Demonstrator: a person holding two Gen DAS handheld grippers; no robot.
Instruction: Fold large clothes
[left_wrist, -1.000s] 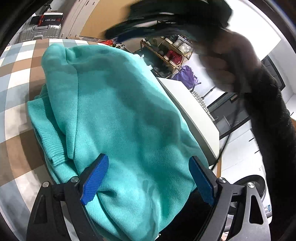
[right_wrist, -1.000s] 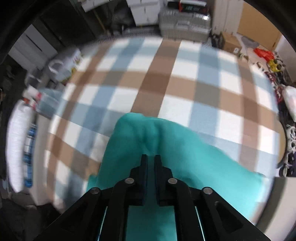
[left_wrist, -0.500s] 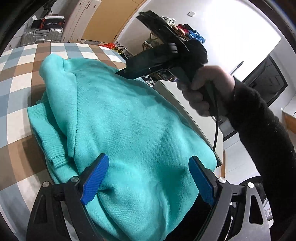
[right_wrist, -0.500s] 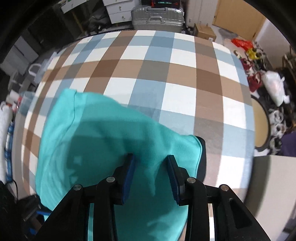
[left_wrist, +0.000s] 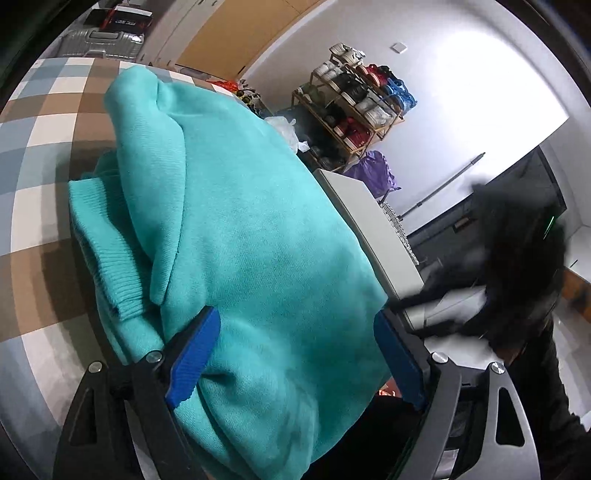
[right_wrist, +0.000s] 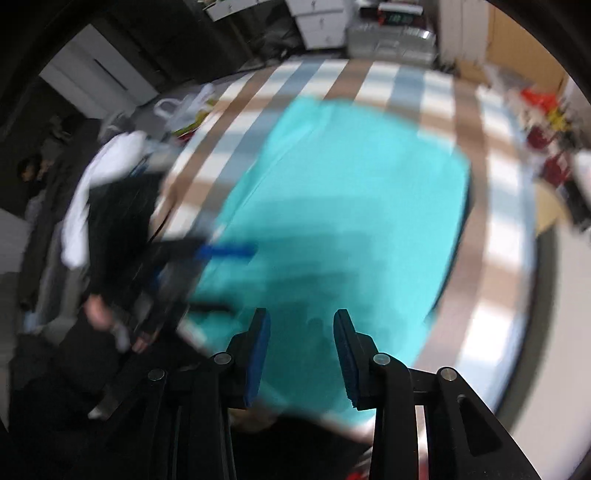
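L gripper (left_wrist: 295, 317): jaws wide apart, straddling the near bulk of the teal sweater (left_wrist: 240, 221). The L-side blue pad (left_wrist: 192, 354) touches the fabric and the other pad sits at the fabric's edge. I see no clear pinch.

R gripper (right_wrist: 301, 314): pointed steeply down over the sweater, jaws at a narrow gap. Nothing sits between the pads; the fabric lies below them. This view is blurred, so fine detail is n/a.

Sweater: lies folded in a thick stack on the checked tabletop (left_wrist: 37, 206), running from just under both grippers out toward the far edge. In the L wrist view a ribbed hem shows on the near L side, with a folded sleeve lying over the top of the stack.

In the R wrist view, a person's hand (right_wrist: 99, 314) is at the L edge, beside the sweater.

Beyond the tabletop, in the L wrist view:
- white cabinet (left_wrist: 354, 206), just past the sweater's R edge
- purple bag (left_wrist: 373, 173), behind the cabinet
- shoe rack (left_wrist: 354, 103), against the wall
- silver suitcase (left_wrist: 99, 37), far L
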